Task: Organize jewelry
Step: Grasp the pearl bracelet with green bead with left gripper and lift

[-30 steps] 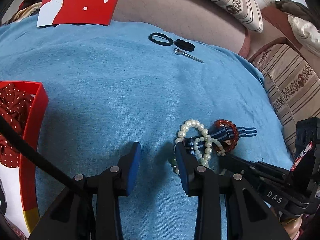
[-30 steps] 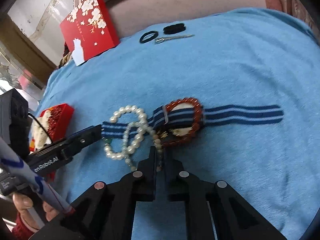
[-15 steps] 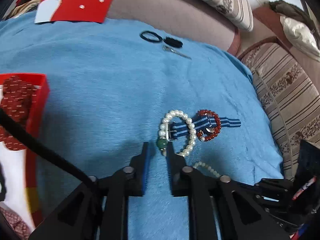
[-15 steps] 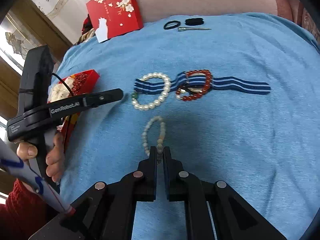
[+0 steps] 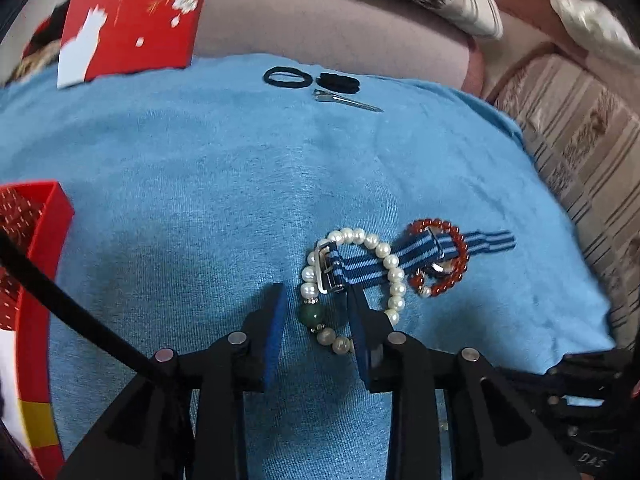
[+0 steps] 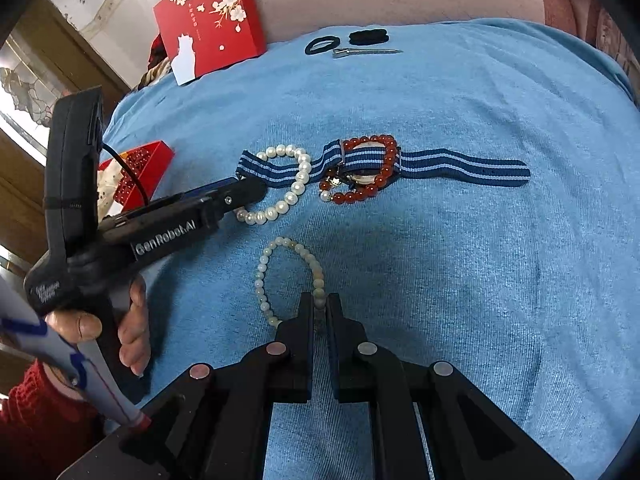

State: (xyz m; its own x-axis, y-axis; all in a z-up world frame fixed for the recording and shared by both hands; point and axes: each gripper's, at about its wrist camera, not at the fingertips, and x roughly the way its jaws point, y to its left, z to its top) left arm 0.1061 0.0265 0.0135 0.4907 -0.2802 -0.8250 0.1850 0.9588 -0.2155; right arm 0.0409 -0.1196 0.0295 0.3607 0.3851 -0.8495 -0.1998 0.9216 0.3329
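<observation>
My right gripper pinches the pale bracelet clear of the tangle, while my left gripper, spread, straddles the pearl bracelet looped around the strap, ready to grasp.

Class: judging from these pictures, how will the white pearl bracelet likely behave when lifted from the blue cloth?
The white pearl bracelet is loose strung beads, so it will probably hang limp, not hold its loop. The striped strap seems threaded through it and may drag along. Its round beads look smooth and could slip between the open left tool.
</observation>
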